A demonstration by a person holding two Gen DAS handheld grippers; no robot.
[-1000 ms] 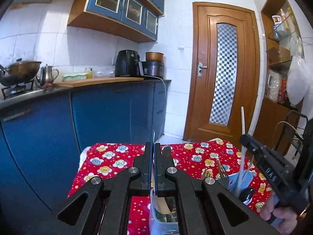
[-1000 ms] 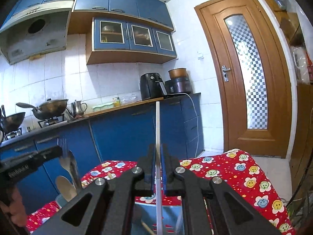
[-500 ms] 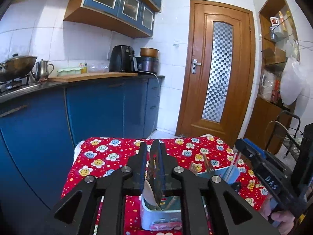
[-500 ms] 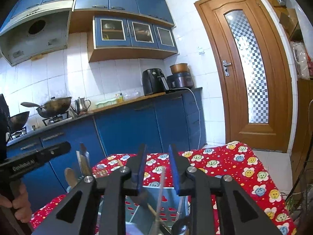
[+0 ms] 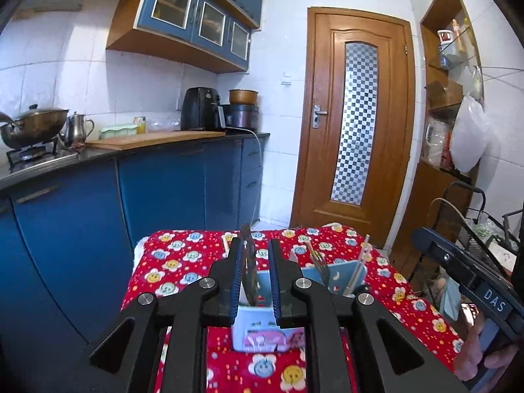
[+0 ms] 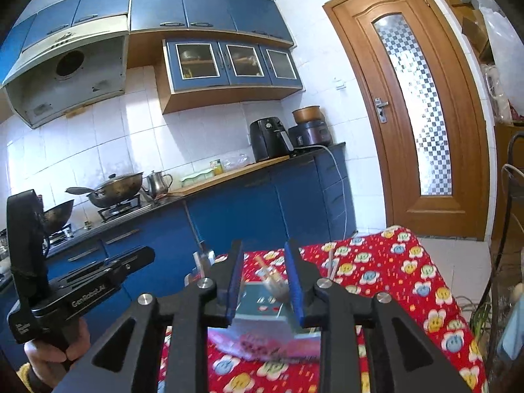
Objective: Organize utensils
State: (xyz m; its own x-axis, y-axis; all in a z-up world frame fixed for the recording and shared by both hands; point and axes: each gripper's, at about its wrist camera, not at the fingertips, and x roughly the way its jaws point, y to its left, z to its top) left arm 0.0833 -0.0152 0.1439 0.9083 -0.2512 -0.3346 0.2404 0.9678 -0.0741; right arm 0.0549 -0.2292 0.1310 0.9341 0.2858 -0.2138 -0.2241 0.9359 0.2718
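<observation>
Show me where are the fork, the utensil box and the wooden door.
fork (image 5: 322,266): left wrist view, on its tines.
utensil box (image 5: 258,335): left wrist view, on its front wall.
wooden door (image 5: 314,170): left wrist view, on its left panel.

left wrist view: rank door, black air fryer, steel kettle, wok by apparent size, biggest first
1. door, by far the largest.
2. wok.
3. black air fryer, close to the wok in apparent area; order unsure, and the wok is cut by the frame edge.
4. steel kettle, smallest.
Fisheye distortion skews this.

Printed cloth table cover (image 5: 183,262), glossy plastic utensil holder (image 5: 262,330), polished metal wok (image 5: 32,126), varnished wooden door (image 5: 355,124), glazed white wall tiles (image 5: 131,88)
</observation>
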